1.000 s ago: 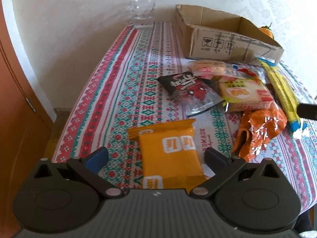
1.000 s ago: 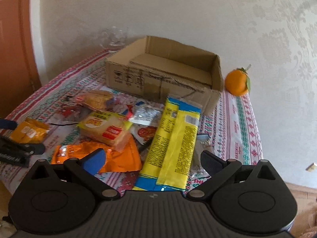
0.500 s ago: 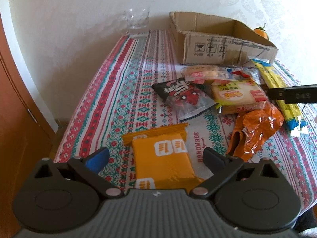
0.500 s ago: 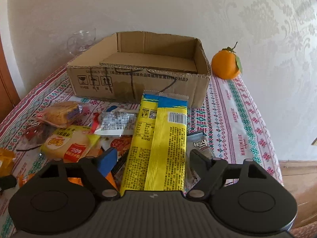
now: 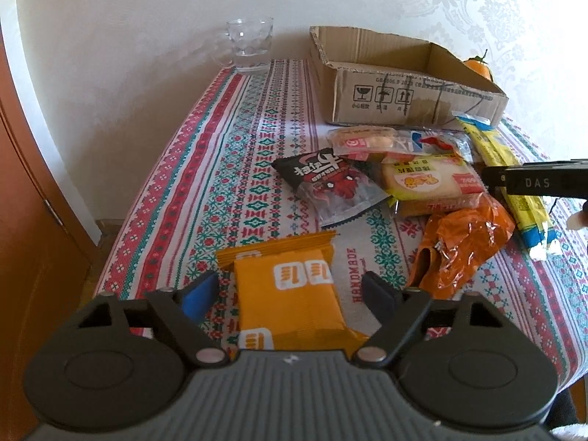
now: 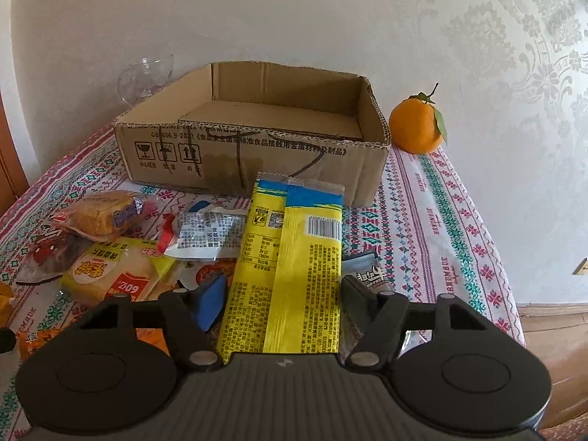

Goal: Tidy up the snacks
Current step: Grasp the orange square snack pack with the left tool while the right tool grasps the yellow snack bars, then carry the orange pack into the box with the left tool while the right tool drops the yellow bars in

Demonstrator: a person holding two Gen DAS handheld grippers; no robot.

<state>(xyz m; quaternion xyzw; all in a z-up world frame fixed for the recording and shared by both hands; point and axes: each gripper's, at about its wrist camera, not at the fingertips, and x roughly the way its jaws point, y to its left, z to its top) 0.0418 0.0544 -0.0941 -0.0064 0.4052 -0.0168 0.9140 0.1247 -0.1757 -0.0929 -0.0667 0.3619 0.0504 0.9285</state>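
Observation:
My left gripper [image 5: 290, 290] is open, its fingers on either side of an orange snack packet [image 5: 286, 294] lying on the patterned tablecloth. My right gripper [image 6: 284, 296] is narrowed around a long yellow-and-blue packet [image 6: 294, 264]; I cannot tell if the pads touch it. The empty cardboard box [image 6: 257, 154] stands just beyond, and also shows in the left wrist view [image 5: 404, 84]. A black-and-red packet [image 5: 330, 183], a yellow bread packet [image 5: 430, 183] and a crumpled orange wrapper [image 5: 463, 246] lie between the grippers.
A glass mug [image 5: 250, 46] stands at the back by the wall. An orange fruit [image 6: 417, 126] sits right of the box. More small packets [image 6: 205, 231] lie in front of the box. The table's right edge [image 6: 511, 316] drops to the floor.
My right gripper has moved forward over the yellow packet and its fingers have narrowed around it. My left gripper has closed in slightly on the orange packet.

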